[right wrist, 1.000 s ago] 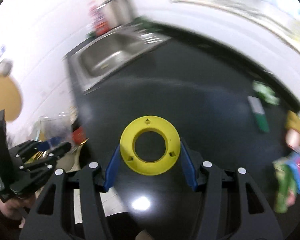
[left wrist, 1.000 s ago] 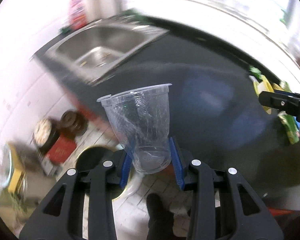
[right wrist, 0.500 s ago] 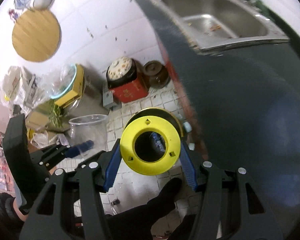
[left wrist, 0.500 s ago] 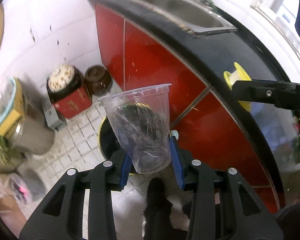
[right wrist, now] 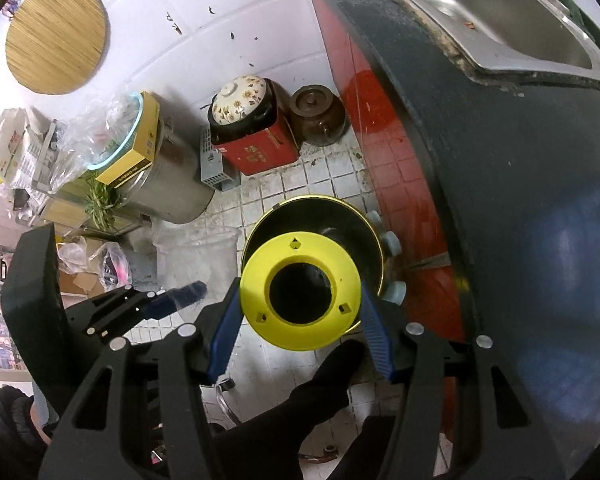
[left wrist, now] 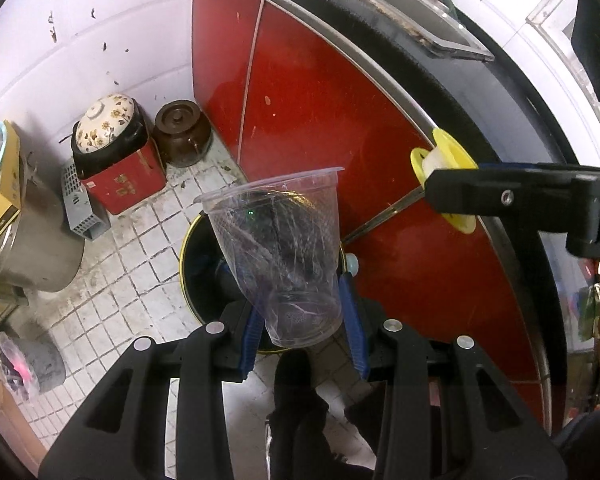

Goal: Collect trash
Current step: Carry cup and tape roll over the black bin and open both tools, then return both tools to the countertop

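Clear plastic cup in the left claw and yellow spool in the right claw hang above the black bin; releasing off-centre could bounce either toward the floor at 9 o'clock.

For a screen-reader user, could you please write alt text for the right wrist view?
The right gripper holds a yellow spool above a black bin on a tiled floor. At left, the left gripper holds a clear plastic cup; a dark countertop with a sink is at right.
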{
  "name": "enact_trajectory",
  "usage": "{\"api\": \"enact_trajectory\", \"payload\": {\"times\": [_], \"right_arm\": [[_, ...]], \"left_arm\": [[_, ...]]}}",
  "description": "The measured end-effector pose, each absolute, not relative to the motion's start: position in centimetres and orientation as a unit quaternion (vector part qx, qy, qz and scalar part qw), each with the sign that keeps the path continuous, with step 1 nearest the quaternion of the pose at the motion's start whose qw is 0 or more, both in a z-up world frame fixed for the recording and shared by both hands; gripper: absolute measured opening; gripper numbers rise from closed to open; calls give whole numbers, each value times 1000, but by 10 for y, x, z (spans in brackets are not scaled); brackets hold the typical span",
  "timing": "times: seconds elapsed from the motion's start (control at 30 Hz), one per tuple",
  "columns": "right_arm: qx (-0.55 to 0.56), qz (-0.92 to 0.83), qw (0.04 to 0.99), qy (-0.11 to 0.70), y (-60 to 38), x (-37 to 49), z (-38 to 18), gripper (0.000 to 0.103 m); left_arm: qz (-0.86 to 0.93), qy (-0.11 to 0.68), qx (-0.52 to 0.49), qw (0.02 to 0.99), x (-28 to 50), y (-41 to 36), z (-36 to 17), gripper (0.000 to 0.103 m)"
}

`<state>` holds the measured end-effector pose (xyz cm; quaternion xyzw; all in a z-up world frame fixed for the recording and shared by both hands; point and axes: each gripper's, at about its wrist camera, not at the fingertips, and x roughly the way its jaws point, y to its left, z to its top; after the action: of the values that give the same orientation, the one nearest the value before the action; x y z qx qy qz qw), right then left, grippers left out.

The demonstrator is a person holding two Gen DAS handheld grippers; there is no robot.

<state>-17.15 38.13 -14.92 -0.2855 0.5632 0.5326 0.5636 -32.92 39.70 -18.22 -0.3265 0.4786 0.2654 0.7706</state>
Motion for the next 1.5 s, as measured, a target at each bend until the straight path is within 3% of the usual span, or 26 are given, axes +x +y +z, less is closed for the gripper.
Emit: {"api": "enact_trajectory", "payload": {"times": [0.07,0.13,0.4,0.47,0.6,0.7,1.13,1.5], "right_arm": [[-285,534,562,564,382,-170,-148,56],[-284,535,559,566,384,-169,-149,66],[-277,536,561,567,383,-165,-146,70],[-274,536,565,564,378,-162,-140,76],[-253,535,584,555,359,-149,-120,85],[-225,525,621,537,323,-124,-89,91],[-89,269,836,471,20,20,19,95],[33,77,877,474,-219,46,27,95]], "left_arm": [[262,477,-330,771,-329,399,-183,40],[267,476,-326,772,-328,400,-183,69],[280,477,-324,768,-332,402,-180,70],[282,478,-322,767,-331,401,-177,72],[295,476,-290,776,-320,390,-152,91],[282,481,-264,787,-298,379,-129,96],[85,477,-126,866,-108,225,-49,96],[-21,495,-63,866,0,57,-40,96]]}}
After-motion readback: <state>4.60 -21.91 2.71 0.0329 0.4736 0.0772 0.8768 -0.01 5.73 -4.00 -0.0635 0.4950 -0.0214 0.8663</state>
